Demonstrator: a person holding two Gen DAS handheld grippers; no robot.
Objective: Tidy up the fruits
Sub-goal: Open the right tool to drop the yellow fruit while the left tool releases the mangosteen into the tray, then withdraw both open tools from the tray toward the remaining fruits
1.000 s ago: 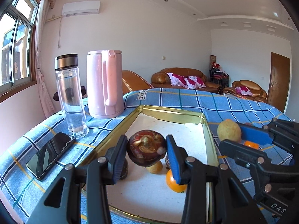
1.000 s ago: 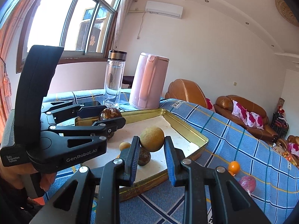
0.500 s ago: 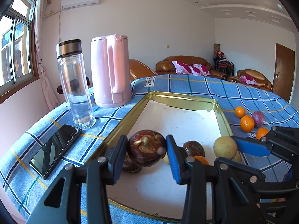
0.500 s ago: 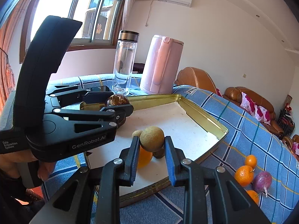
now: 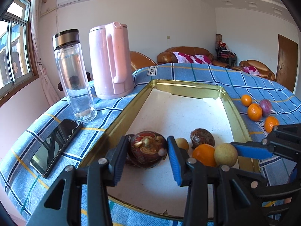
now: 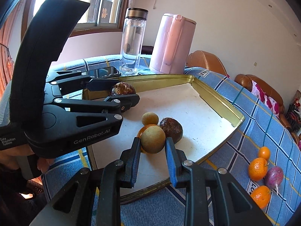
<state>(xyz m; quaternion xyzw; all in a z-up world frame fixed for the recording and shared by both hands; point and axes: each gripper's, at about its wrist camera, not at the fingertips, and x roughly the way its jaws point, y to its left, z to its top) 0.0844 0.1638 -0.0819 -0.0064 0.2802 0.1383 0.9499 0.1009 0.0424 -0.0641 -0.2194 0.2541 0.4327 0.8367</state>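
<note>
Left gripper [image 5: 147, 149]: my fingers clamped on dark mangosteen [image 5: 148, 148], low over tray [image 5: 120, 116] | Right gripper [image 6: 152, 143]: fingers clamped on tan round fruit [image 6: 152, 139], touching orange [image 5: 204, 154] | Risk: releasing may nudge neighbours, fruit rolls.

A: What sits beyond my left tongs?
B: A black phone [image 5: 56, 146] lies flat on the checked cloth [image 5: 216, 75], just left of them.
A: And farther ahead I see a clear bottle [image 5: 74, 75], upright beside a pink kettle [image 5: 111, 60].
</note>
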